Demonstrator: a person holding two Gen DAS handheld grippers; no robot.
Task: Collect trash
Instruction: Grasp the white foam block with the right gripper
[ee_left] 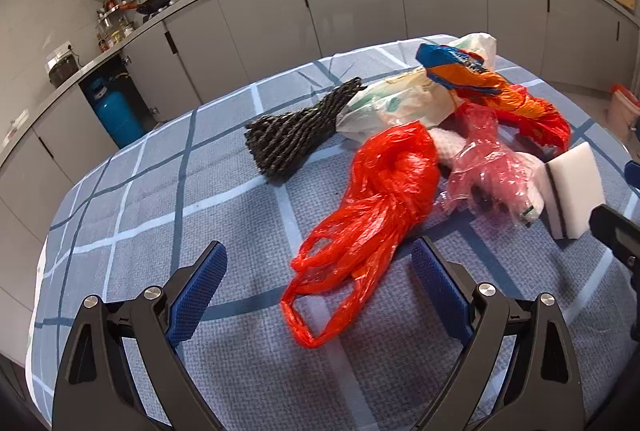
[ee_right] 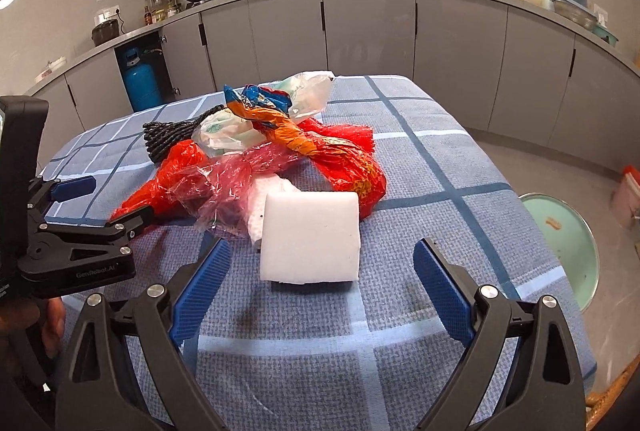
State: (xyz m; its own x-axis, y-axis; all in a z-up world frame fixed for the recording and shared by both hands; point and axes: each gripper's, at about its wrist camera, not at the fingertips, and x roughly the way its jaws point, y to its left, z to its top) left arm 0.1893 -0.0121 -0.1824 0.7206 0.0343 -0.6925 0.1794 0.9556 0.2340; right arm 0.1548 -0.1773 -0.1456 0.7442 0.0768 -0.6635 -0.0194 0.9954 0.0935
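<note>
Fingers of the left gripper (ee_left: 319,263) stand wide apart, clamped on nothing, low over a blue checked surface (ee_left: 160,199); the handles of a red plastic bag (ee_left: 372,207) lie between them. Fingers of the right gripper (ee_right: 320,259) are also spread wide and empty, with a white foam block (ee_right: 310,237) just ahead of the gap. Behind lie a clear pink wrapper (ee_right: 224,187), an orange-and-blue snack packet (ee_right: 276,119), pale bags (ee_left: 400,103) and a dark rope bundle (ee_left: 296,127), heaped together.
</note>
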